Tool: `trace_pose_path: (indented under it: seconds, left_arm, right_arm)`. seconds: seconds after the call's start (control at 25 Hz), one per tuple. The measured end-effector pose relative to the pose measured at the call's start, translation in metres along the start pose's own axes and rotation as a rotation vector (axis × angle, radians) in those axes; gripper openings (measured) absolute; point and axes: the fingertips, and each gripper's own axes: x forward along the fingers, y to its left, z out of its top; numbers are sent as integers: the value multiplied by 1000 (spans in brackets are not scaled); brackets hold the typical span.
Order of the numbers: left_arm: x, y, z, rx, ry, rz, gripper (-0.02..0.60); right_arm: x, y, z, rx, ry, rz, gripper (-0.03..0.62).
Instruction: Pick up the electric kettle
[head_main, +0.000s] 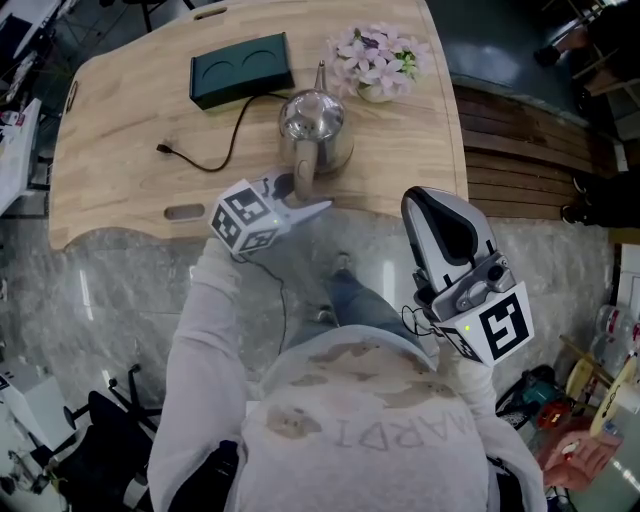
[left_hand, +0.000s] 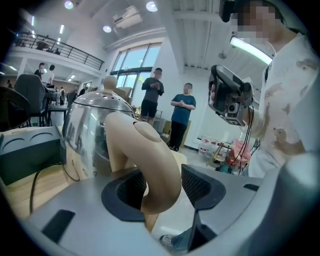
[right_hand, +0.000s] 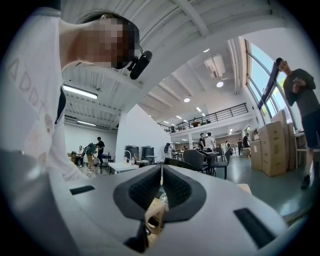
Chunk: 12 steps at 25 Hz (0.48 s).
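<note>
the left claw (head_main: 303, 200) is released, its jaws apart with the beige handle (left_hand: 150, 155) of the electric kettle (head_main: 313, 120) standing between them. the handle lies against or very near the one pad (left_hand: 131, 189), and a clear gap shows on the side of the other pad (left_hand: 199, 184), so it looks like nothing is clamped yet.

the kettle stands upright on the bench (head_main: 110, 150), straight ahead of the left claw. its steel body is just beyond the jaws, its spout on the side away from them. the handle's long axis runs up and down, arching towards the claw, and the jaws straddle its lower part crosswise. that suits a squeeze and a straight lift.

the right claw (right_hand: 161, 184) is clenched on nothing, raised off the bench, well apart from the kettle. the left one is plainly the nearer.

beyond the kettle, to the left claw's left, sits a dark green box (head_main: 242, 68), and its cable (head_main: 228, 148) trails across the bench near the kettle's base. a bunch of flowers (head_main: 378, 58) stands just beside the kettle on the far right. a lift that tilts that way could brush them.
</note>
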Motion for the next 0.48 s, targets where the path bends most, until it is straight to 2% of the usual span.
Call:
trace_pose_path:
  seconds: [0.48]
  left_arm:
    - [10, -8, 0, 36, 16, -77, 209]
  right_arm:
    - [0, -5, -6, 5, 14, -4, 20]
